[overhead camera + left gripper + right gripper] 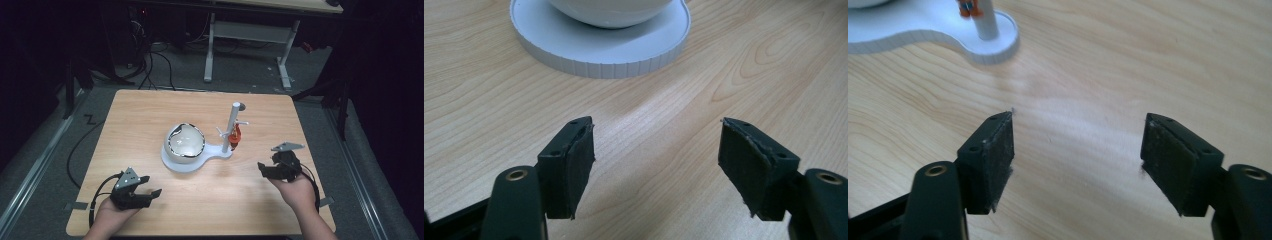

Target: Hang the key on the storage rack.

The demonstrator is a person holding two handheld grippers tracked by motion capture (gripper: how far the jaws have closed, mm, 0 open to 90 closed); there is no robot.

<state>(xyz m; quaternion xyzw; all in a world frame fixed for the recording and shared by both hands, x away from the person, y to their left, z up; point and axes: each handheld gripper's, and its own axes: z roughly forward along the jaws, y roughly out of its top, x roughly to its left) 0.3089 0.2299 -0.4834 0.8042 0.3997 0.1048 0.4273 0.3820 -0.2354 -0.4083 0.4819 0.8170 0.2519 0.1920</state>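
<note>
Left gripper [150, 194]: low over the near-left part of the bench [150, 115], fingers [569, 160] wide apart, nothing between them. In the left gripper view the ribbed rim of the white stand [599, 57] lies straight ahead, with the underside of the bowl [611, 12] above it.

Centre: the bowl [185, 142] sits on the round end of the stand [172, 162], tilted so that its opening faces up and toward me. A post [231, 127] with short pegs rises from the stand's smaller end; a small orange object [236, 136] hangs on it. Too small to identify.

Right gripper [267, 169]: near the bench's right edge, fingers [990, 155] spread, empty. The right gripper view puts the post base [987, 22] ahead and to the left.

My reading: approach stage, nothing gripped yet; bowl and hanging piece are the likely targets. I'd bring the left gripper in level and close over the bowl's rim, not its curved side, which may slip. For the right one, I'd come at the post from the side, clear of the pegs, and keep the stand from sliding.
</note>
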